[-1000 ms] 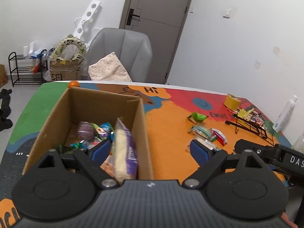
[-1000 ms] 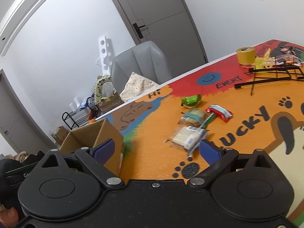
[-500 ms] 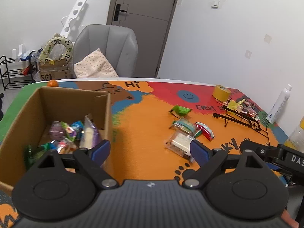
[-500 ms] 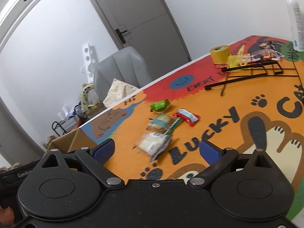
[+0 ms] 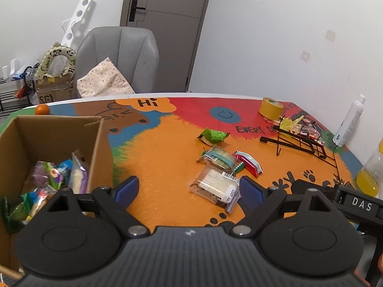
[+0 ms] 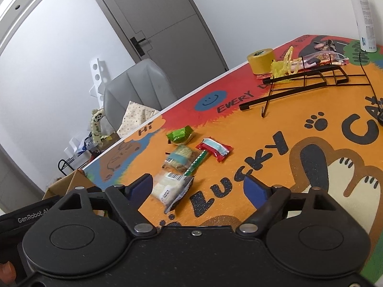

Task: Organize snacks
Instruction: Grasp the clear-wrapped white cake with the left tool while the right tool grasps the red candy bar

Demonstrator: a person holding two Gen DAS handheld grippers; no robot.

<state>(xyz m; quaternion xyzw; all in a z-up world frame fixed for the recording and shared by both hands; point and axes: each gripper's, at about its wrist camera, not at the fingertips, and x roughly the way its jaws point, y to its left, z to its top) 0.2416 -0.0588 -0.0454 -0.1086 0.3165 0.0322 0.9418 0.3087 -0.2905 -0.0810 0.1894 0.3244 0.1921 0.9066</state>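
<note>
Both claws hover empty: the right gripper is closing its wide jaws, its left pad beside a clear cracker packet, while the left gripper gapes wide. Three more snack packets lie just beyond on the bright table mat. At the left, a cardboard box holds sorted snacks.

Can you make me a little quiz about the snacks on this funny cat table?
1. True or false: the cardboard box is empty.
2. Which loose snack lies nearest the right gripper: A) green packet B) clear-wrapped white snack C) red packet?
3. What colour is the tape roll?

Key: 1. False, snacks are inside it. 2. B; the jaws are closing, nothing pressed yet. 3. Yellow.
</note>
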